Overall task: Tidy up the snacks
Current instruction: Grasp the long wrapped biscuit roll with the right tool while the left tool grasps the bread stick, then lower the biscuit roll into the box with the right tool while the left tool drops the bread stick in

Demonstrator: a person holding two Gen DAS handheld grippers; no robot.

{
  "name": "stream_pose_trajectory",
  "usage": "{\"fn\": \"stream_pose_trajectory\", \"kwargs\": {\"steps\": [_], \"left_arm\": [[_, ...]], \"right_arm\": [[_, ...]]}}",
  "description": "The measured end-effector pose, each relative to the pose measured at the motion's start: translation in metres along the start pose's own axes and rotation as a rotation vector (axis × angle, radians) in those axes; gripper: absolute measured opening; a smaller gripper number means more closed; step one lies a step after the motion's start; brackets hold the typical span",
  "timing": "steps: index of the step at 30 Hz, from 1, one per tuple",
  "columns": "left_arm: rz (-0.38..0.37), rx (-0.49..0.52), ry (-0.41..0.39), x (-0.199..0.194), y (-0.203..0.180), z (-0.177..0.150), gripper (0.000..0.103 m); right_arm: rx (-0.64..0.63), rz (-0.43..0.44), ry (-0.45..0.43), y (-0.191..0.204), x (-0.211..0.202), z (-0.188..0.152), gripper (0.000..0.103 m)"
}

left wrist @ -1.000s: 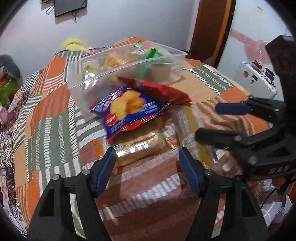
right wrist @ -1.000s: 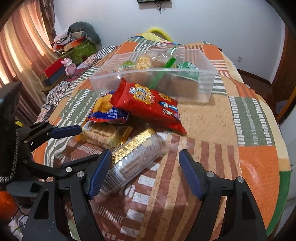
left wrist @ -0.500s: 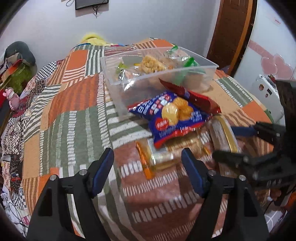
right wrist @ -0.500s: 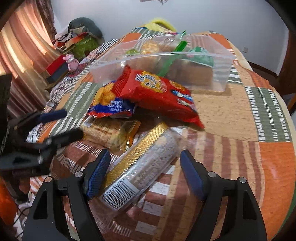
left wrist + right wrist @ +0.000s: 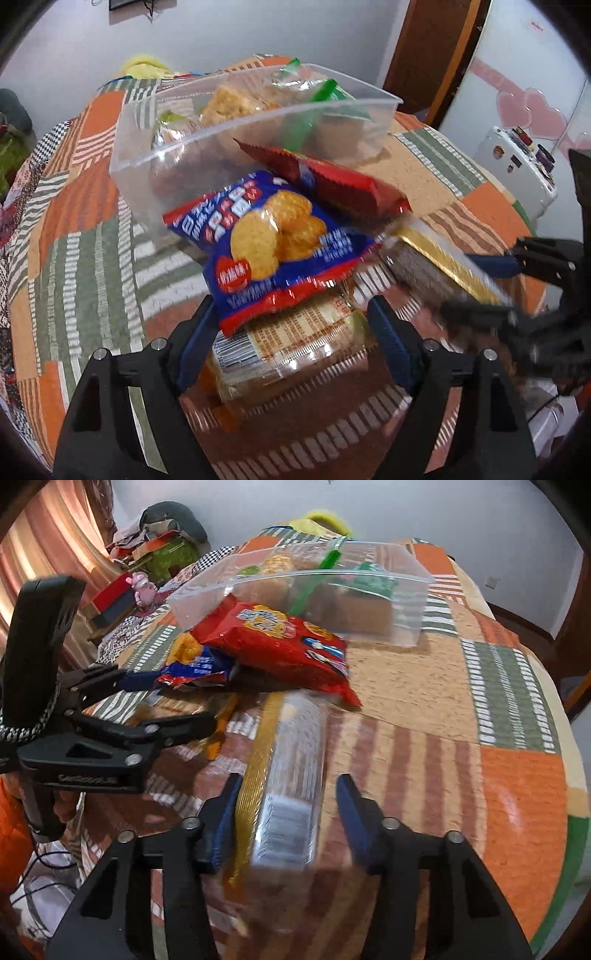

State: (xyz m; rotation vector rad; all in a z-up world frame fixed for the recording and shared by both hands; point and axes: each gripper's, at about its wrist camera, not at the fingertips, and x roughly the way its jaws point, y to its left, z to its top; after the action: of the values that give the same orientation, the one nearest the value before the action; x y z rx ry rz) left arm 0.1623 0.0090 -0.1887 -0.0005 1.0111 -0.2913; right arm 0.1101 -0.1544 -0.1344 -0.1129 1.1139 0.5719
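Note:
A clear plastic bin (image 5: 155, 162) (image 5: 410, 590) with several snacks inside stands on the patchwork table. In front of it lie a red snack bag (image 5: 332, 177) (image 5: 273, 642), a blue cracker bag (image 5: 273, 243) (image 5: 192, 668), a clear pack of biscuits (image 5: 295, 343) and a long gold-edged clear packet (image 5: 443, 262) (image 5: 291, 775). My left gripper (image 5: 291, 343) is open, its fingers on either side of the clear biscuit pack under the blue bag. My right gripper (image 5: 288, 823) is open around the near end of the long packet.
The table's patchwork cloth (image 5: 517, 775) reaches to the round edge at the right. A white appliance (image 5: 517, 162) stands beyond the table. Clutter and a curtain (image 5: 74, 554) lie at the far left of the right wrist view.
Both grippers have moved forward and down. The left now straddles the biscuit pack. The right now straddles the long packet's end, which looks blurred.

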Motion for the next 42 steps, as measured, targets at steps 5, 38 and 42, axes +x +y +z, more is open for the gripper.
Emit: {"fn": "stream_pose_trajectory", "kwargs": {"steps": [5,38,42], "left_arm": [[-0.025,0.0,0.027,-0.012,-0.004,-0.011,0.081],[0.021,-0.086,-0.017,-0.021,0.035,-0.041,0.053],[0.023,-0.119,-0.027,-0.029,0.039,-0.046,0.036]], "right_arm": [[0.025,0.015,-0.016,-0.004,-0.004,-0.003,0.038],[0.052,-0.003,-0.027,0.003,0.007,0.004,0.04],[0.044,-0.008,-0.043,0.005,0.007,0.003,0.035]]}}
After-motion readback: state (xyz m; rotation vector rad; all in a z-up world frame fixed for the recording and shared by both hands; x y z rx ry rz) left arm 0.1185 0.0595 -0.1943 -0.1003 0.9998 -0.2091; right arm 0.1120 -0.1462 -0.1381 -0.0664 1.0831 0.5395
